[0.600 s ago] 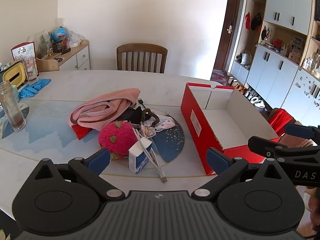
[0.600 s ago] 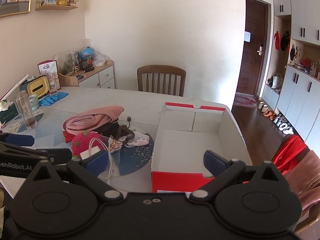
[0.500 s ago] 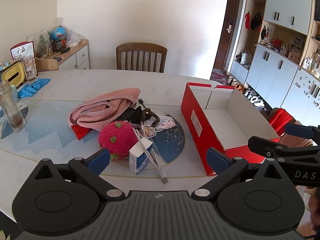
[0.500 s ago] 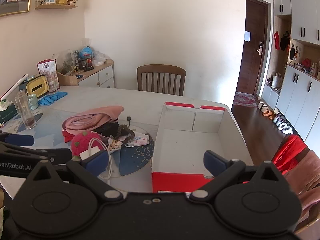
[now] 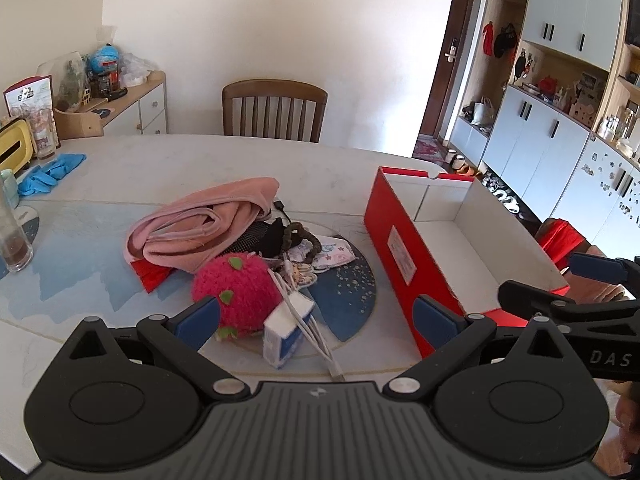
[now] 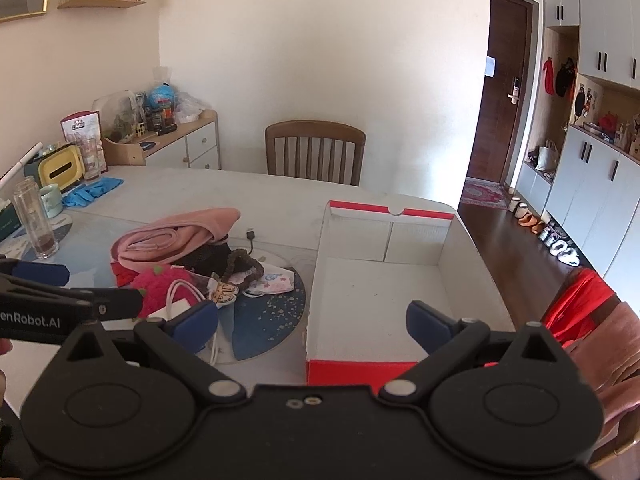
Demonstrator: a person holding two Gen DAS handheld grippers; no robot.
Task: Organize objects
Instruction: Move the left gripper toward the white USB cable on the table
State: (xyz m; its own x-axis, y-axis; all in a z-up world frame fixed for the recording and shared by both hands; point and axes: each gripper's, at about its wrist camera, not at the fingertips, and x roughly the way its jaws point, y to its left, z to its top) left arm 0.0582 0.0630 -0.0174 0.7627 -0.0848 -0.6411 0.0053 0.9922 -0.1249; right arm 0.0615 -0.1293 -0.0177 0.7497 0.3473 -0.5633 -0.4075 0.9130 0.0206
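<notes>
A pile lies on the round table: a pink cloth point(image 5: 204, 226), a fuzzy pink strawberry toy point(image 5: 236, 294), a white-and-blue charger box point(image 5: 286, 330) with a white cable, black items and small patterned pieces. To its right stands a red shoebox point(image 5: 404, 256), open and empty inside; it also shows in the right wrist view point(image 6: 376, 292). My left gripper point(image 5: 316, 314) is open and empty, hovering just before the toy and charger. My right gripper point(image 6: 312, 322) is open and empty above the box's near edge. The pile also shows in the right wrist view point(image 6: 180, 236).
A glass bottle point(image 6: 36, 224), a mug, a yellow tissue holder point(image 6: 60, 166) and blue gloves point(image 5: 48, 172) sit at the table's left. A wooden chair point(image 5: 276, 110) stands behind the table. A red and pink cloth hangs on a chair at right point(image 6: 584, 312).
Both grippers have drifted slightly forward and lower toward the table; the left one is a little closer to the pile. Nothing on the table has moved.
</notes>
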